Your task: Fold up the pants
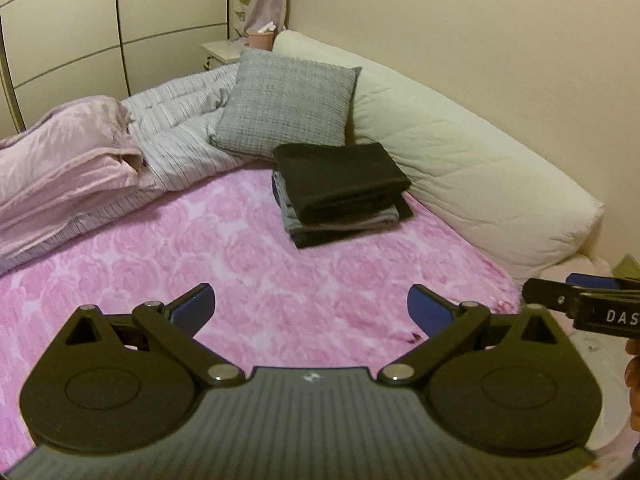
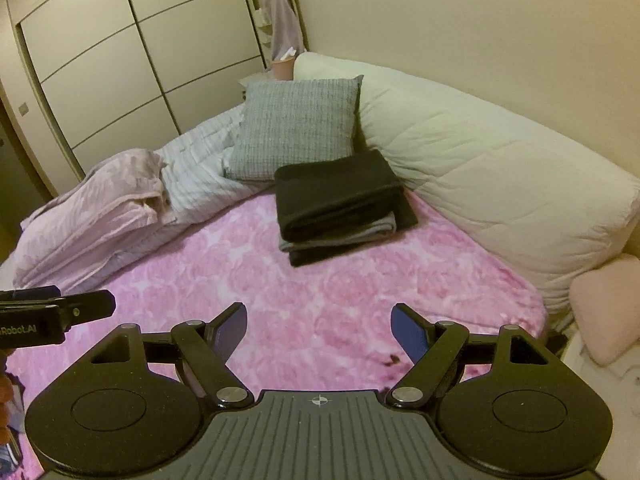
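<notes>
A cream wardrobe with dark dividing lines fills the far wall, and a bed below it is covered by a pink rose-patterned blanket. Along the bed's right edge, against the plain wall, lies a long cream bolster. At the bed's far left a striped duvet is bunched up with a pale pink blanket folded on top of it.

A grey woven cushion leans against the bolster's far end. Just in front of that cushion sits the stack of folded pants: a black pair on top, a grey pair under it, another dark one at the bottom, resting on the pink blanket and touching the bolster's side.

The left gripper hovers over the near part of the blanket, its jaws spread wide with nothing between them. The right gripper hangs beside it, jaws likewise spread and empty.

Writing shows on the gripper bodies: white letters "DAS", cut off by the frame edge, on the right one as seen from the left wrist view, and "Robot.AI" on the left one as seen from the right wrist view. A small pink pillow lies off the bed's near right corner.
</notes>
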Demonstrator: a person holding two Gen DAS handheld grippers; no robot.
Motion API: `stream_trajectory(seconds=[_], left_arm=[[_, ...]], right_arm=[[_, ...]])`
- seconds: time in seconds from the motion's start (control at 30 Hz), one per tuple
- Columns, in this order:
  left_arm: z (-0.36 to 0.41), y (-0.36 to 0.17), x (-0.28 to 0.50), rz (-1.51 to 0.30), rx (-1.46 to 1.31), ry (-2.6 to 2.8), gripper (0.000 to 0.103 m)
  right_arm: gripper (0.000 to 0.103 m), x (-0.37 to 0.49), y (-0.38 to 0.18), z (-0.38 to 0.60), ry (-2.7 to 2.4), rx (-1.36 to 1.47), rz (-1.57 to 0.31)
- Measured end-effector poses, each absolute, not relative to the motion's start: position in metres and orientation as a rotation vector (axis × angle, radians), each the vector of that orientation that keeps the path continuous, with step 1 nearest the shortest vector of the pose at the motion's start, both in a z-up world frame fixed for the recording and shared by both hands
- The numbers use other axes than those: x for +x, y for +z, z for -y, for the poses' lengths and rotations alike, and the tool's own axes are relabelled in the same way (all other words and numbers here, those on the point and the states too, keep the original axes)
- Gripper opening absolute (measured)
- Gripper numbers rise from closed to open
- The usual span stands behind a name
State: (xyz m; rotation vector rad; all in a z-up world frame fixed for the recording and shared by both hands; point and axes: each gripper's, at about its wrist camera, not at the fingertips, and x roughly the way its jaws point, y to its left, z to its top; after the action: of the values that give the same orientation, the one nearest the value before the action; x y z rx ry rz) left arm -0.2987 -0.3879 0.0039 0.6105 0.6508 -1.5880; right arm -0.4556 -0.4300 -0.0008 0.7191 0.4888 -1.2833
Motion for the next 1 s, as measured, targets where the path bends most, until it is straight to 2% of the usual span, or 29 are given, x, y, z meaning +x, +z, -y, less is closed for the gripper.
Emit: stream_trajectory(seconds=[1.0], left_arm=[[0.333, -0.005, -0.405, -0.693, 0.588, -1.512, 0.101]], right_arm=[[0.076, -0.546, -0.003, 0.404, -1.138, 0.669, -0.548]])
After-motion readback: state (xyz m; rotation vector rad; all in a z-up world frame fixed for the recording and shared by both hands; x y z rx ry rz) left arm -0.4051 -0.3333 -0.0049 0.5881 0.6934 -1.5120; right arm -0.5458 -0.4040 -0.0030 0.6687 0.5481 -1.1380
